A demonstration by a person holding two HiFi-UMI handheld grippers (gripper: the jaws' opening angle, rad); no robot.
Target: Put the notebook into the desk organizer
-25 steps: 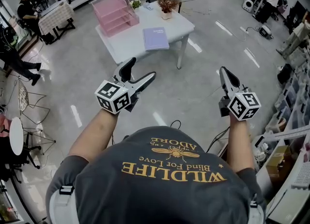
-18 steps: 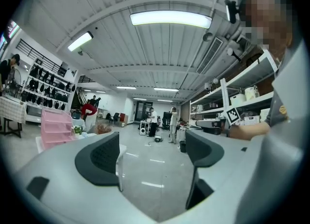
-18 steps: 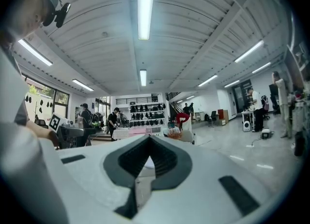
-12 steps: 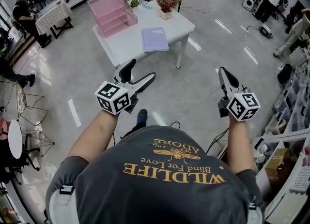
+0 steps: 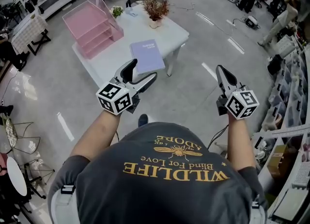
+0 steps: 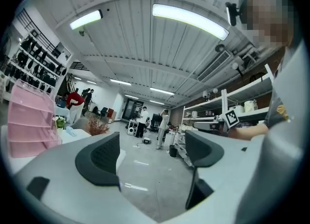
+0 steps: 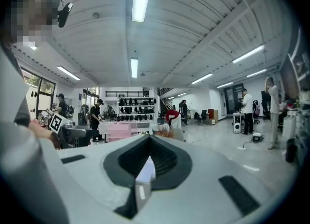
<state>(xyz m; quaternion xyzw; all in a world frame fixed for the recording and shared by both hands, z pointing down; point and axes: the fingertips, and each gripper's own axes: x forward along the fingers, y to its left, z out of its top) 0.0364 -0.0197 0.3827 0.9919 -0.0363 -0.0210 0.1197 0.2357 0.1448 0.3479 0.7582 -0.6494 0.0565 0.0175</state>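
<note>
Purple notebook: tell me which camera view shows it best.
Head view: the purple notebook lies flat on the white table, cover in plain sight. Neither gripper view shows it; each shows the pink desk organizer instead.

The notebook point(image 5: 147, 56) is thin, with a pale purple cover and a small line of print near its top. It lies flat and closed on the white table point(image 5: 112, 59), close to the front edge. The desk organizer point(image 5: 92, 26) is a pink, see-through stack of tiered trays, standing upright at the table's left end, apart from the notebook
</note>
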